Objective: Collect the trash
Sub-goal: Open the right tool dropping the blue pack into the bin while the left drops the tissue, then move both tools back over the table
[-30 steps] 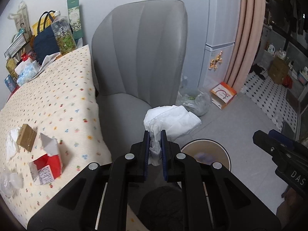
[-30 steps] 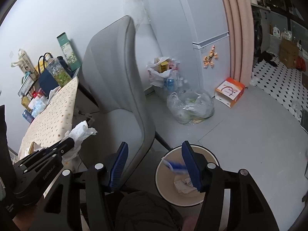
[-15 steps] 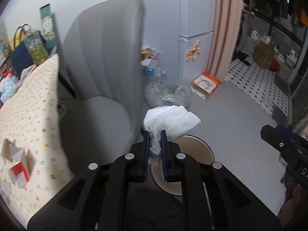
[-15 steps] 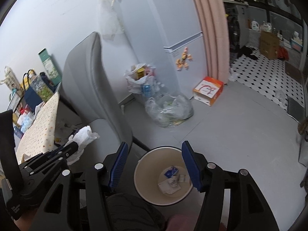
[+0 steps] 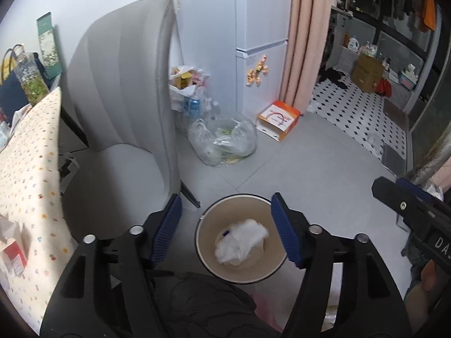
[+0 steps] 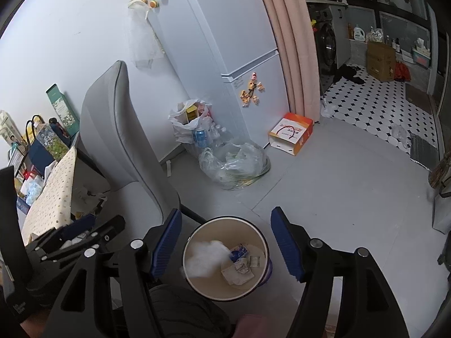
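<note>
A round beige trash bin [image 5: 203,250] stands on the grey floor beside the chair. A crumpled white tissue [image 5: 239,239] lies loose inside it, apart from my fingers. In the right wrist view the bin [image 6: 262,270] holds the tissue [image 6: 204,257] and small wrappers [image 6: 239,264]. My left gripper [image 5: 225,228] is open and empty above the bin. My right gripper [image 6: 225,242] is open and empty above the bin too. More paper scraps and a red-white carton [image 5: 12,250] lie on the dotted tablecloth [image 5: 28,174].
A grey upholstered chair [image 5: 121,93] stands left of the bin. A clear plastic bag [image 5: 222,140], a white bag of bottles [image 5: 186,95] and an orange-white box [image 5: 279,119] sit by the white fridge [image 5: 259,28]. A pink curtain [image 5: 307,33] hangs beyond.
My left gripper moved over the bin, opened, and the white tissue dropped into it. My right gripper stayed open and shifted a little above the bin.
</note>
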The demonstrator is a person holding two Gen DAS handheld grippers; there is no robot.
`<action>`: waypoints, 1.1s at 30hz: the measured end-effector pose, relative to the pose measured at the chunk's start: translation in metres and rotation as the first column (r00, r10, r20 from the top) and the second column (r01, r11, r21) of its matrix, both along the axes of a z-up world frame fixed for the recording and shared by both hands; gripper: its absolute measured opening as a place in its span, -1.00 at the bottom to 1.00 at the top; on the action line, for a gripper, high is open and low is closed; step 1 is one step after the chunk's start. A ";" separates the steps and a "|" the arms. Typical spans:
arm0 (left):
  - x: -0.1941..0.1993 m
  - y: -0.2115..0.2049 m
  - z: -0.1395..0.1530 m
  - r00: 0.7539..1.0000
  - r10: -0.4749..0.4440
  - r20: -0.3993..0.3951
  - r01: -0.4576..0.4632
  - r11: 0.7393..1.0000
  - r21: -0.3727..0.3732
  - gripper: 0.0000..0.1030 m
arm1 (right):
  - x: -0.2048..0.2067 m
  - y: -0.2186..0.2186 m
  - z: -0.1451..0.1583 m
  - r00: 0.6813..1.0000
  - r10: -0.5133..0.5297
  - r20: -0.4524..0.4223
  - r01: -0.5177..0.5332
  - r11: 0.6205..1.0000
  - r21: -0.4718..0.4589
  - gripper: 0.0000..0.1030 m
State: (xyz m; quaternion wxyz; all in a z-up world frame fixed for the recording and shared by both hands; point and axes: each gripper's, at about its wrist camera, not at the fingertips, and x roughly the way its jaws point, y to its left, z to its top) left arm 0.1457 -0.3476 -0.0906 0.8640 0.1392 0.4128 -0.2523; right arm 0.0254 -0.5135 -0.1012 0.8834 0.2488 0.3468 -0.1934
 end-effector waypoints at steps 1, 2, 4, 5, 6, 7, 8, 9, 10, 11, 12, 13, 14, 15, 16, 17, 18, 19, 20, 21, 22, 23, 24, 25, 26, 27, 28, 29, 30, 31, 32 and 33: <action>0.000 0.004 0.003 1.000 0.009 0.007 -0.009 1.000 -0.004 0.44 | 0.000 0.002 0.000 1.000 0.004 0.002 -0.004 1.000 -0.002 0.34; 0.000 0.008 0.006 1.000 0.015 0.011 -0.015 1.000 -0.008 0.47 | 0.001 0.004 0.001 1.000 0.011 0.002 -0.010 1.000 -0.006 0.39; 0.000 0.017 0.010 0.999 0.033 0.022 -0.033 0.999 -0.011 0.56 | 0.002 0.008 0.000 1.000 0.018 -0.002 -0.018 1.000 -0.005 0.42; 0.000 0.020 0.012 0.999 0.043 0.026 -0.042 0.999 -0.013 0.59 | 0.004 0.010 -0.001 1.000 0.023 -0.007 -0.023 1.000 -0.001 0.43; 0.001 0.025 0.014 0.998 0.055 0.031 -0.054 0.998 -0.017 0.65 | 0.005 0.013 -0.001 1.000 0.029 -0.010 -0.029 1.000 0.000 0.44; 0.001 0.032 0.018 0.997 0.072 0.039 -0.071 0.997 -0.023 0.69 | 0.007 0.015 0.001 0.999 0.033 -0.009 -0.033 0.999 -0.003 0.51; 0.003 0.038 0.020 0.996 0.083 0.044 -0.082 0.996 -0.027 0.70 | 0.007 0.018 0.002 0.999 0.036 -0.006 -0.036 0.999 -0.005 0.61; 0.003 0.044 0.023 0.994 0.095 0.050 -0.094 0.995 -0.031 0.74 | 0.007 0.021 0.004 0.999 0.038 -0.001 -0.038 0.999 -0.009 0.66; 0.004 0.050 0.026 0.992 0.108 0.058 -0.106 0.994 -0.035 0.77 | 0.008 0.025 0.006 0.999 0.041 0.006 -0.041 0.999 -0.013 0.73; 0.004 0.058 0.031 0.990 0.126 0.068 -0.123 0.992 -0.042 0.79 | 0.009 0.030 0.010 0.999 0.048 0.015 -0.048 0.999 -0.019 0.78; 0.004 0.065 0.034 0.987 0.141 0.077 -0.137 0.989 -0.051 0.82 | 0.011 0.033 0.012 0.998 0.054 0.019 -0.054 0.998 -0.023 0.80; 0.003 0.073 0.038 0.984 0.155 0.085 -0.151 0.987 -0.061 0.84 | 0.012 0.038 0.014 0.998 0.061 0.021 -0.060 0.998 -0.027 0.83; 0.003 0.079 0.041 0.982 0.166 0.090 -0.160 0.985 -0.068 0.84 | 0.015 0.043 0.017 0.997 0.069 0.023 -0.069 0.997 -0.034 0.85; 0.003 0.086 0.044 0.980 0.178 0.095 -0.171 0.982 -0.075 0.85 | 0.017 0.048 0.020 0.997 0.079 0.025 -0.078 0.996 -0.041 0.85; 0.003 0.092 0.046 0.977 0.189 0.099 -0.181 0.980 -0.083 0.86 | 0.019 0.055 0.024 0.995 0.092 0.026 -0.090 0.995 -0.049 0.85; 0.002 0.101 0.049 0.974 0.202 0.103 -0.193 0.977 -0.092 0.86 | 0.021 0.061 0.027 0.995 0.100 0.028 -0.098 0.994 -0.056 0.85; 0.001 0.108 0.051 0.971 0.214 0.107 -0.203 0.974 -0.100 0.87 | 0.022 0.067 0.030 0.994 0.108 0.030 -0.106 0.992 -0.063 0.85; 0.000 0.114 0.052 0.968 0.224 0.109 -0.213 0.971 -0.107 0.87 | 0.024 0.074 0.034 0.993 0.117 0.032 -0.114 0.991 -0.069 0.85; 0.000 0.123 0.055 0.965 0.238 0.112 -0.225 0.967 -0.117 0.87 | 0.025 0.078 0.037 0.992 0.124 0.034 -0.121 0.990 -0.073 0.85; -0.001 0.129 0.057 0.962 0.247 0.114 -0.233 0.965 -0.124 0.87 | 0.027 0.084 0.041 0.990 0.134 0.037 -0.130 0.988 -0.079 0.85; -0.002 0.138 0.060 0.959 0.260 0.116 -0.244 0.960 -0.135 0.87 | 0.027 0.089 0.044 0.989 0.141 0.039 -0.137 0.987 -0.083 0.85; -0.003 0.146 0.062 0.956 0.269 0.118 -0.252 0.957 -0.142 0.87 | 0.029 0.096 0.048 0.988 0.152 0.041 -0.148 0.985 -0.091 0.85; -0.005 0.154 0.064 0.952 0.281 0.121 -0.262 0.953 -0.151 0.88 | 0.030 0.104 0.051 0.986 0.163 0.043 -0.158 0.982 -0.099 0.85; -0.006 0.161 0.066 0.949 0.291 0.124 -0.271 0.949 -0.159 0.88 | 0.031 0.111 0.055 0.984 0.175 0.045 -0.169 0.980 -0.106 0.85; -0.008 0.167 0.068 0.945 0.301 0.126 -0.279 0.946 -0.166 0.88 | 0.031 0.118 0.058 0.982 0.185 0.047 -0.179 0.977 -0.114 0.85; -0.010 0.175 0.070 0.941 0.312 0.129 -0.289 0.942 -0.173 0.88 | 0.032 0.123 0.060 0.980 0.193 0.049 -0.186 0.975 -0.119 0.85; -0.012 0.184 0.072 0.937 0.325 0.131 -0.299 0.937 -0.181 0.88 | 0.032 0.130 0.064 0.977 0.205 0.052 -0.197 0.972 -0.128 0.85; -0.013 0.190 0.074 0.933 0.335 0.131 -0.308 0.932 -0.189 0.88 | 0.033 0.135 0.066 0.975 0.214 0.054 -0.205 0.970 -0.133 0.85; -0.015 0.198 0.076 0.928 0.347 0.132 -0.319 0.927 -0.198 0.88 | 0.033 0.143 0.070 0.973 0.225 0.056 -0.216 0.966 -0.140 0.85; -0.017 0.206 0.078 0.923 0.360 0.133 -0.330 0.921 -0.208 0.88 | 0.034 0.150 0.073 0.970 0.235 0.058 -0.224 0.963 -0.148 0.85; -0.018 0.212 0.079 0.920 0.369 0.133 -0.337 0.917 -0.215 0.88 | 0.034 0.159 0.077 0.966 0.250 0.061 -0.238 0.958 -0.160 0.85; -0.020 0.219 0.081 0.915 0.381 0.134 -0.347 0.911 -0.223 0.88 | 0.033 0.165 0.080 0.963 0.260 0.065 -0.247 0.954 -0.168 0.85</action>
